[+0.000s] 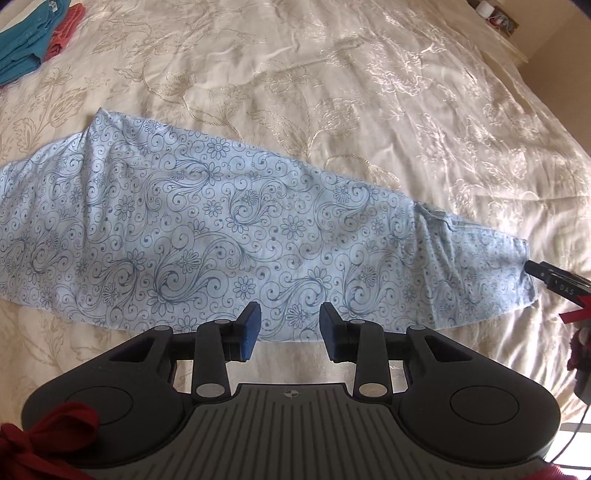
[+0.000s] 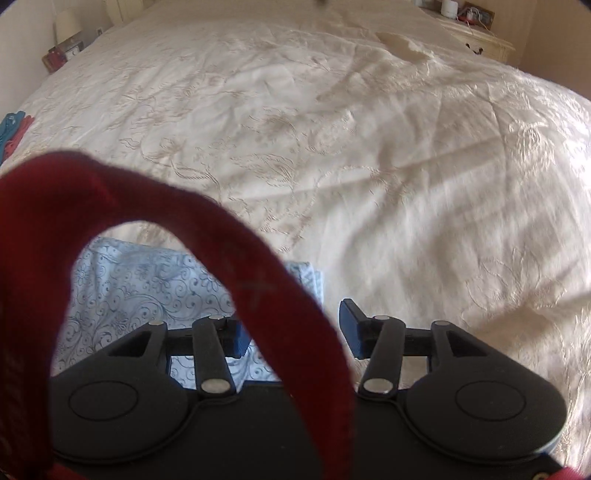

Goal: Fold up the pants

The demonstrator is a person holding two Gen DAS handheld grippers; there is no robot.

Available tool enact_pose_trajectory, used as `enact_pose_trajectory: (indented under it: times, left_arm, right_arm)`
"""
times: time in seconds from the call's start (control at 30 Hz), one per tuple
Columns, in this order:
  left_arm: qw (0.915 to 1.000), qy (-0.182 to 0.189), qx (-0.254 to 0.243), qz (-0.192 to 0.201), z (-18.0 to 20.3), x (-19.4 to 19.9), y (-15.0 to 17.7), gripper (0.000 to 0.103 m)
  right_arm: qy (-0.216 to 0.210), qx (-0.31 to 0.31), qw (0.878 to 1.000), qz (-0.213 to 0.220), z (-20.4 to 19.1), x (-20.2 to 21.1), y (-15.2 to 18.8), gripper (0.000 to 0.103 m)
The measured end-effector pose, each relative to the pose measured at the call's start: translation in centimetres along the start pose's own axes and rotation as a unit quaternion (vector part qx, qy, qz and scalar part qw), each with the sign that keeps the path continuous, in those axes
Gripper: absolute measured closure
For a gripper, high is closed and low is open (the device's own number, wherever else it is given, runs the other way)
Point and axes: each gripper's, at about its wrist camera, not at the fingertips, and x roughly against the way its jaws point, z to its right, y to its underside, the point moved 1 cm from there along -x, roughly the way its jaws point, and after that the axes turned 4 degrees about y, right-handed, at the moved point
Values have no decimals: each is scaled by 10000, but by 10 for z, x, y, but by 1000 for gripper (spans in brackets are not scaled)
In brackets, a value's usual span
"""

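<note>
Pants (image 1: 236, 236): light blue cotton with a darker blue scroll-and-flower print, lying flat and lengthwise across the bed (image 1: 369, 92), already doubled into one long tapering band. The wide end runs off the left edge of the left wrist view; the narrow end, slightly rumpled, lies at the right. In the right wrist view only that end shows, low and left, partly behind a red strap (image 2: 258, 266).

Bed: covered with a cream bedspread embroidered in pale leaf and vine figures, creased, sunlit on the right side.

Left gripper (image 1: 290, 328): black body, blue pads (image 1: 251, 332), pointing steeply down over the near long edge of the pants. The jaws stand partly apart with nothing between them; the pads press on no cloth.

Right gripper (image 2: 291, 332): same make, seen from its own camera over the narrow end of the pants and the bare bedspread beside it. Its jaws stand wide apart and hold nothing; the left pad is half hidden by the red strap, the right pad (image 2: 351, 317) is over bare bedspread. In the left wrist view one black finger of it shows at the right edge, its tip just at the hem of the pants; contact cannot be judged.

Red strap: a blurred loop hanging close to the right lens.

Folded garments, teal (image 1: 26, 40) and coral (image 1: 64, 29): stacked at the far left corner of the bed, well apart from the pants.

Nightstand (image 2: 484, 40): cream, beyond the bed at upper right, carrying small items too small to name.
</note>
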Motion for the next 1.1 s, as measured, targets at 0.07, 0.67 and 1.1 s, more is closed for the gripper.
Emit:
enact_pose_trajectory:
  times: [0.07, 0.67, 1.1]
  left_arm:
    - [10000, -8, -8, -14, 1, 1, 1, 69]
    - [9997, -21, -212, -94, 27, -10, -5, 69]
    - [9960, 376, -797, -113, 98, -83, -53, 69]
  right_arm:
    - [-301, -176, 9991, -248, 8, -11, 0, 46]
    - [-1236, -953, 9854, -682, 25, -32, 10, 86]
    - [-752, -923, 9908, -639, 35, -17, 7, 88]
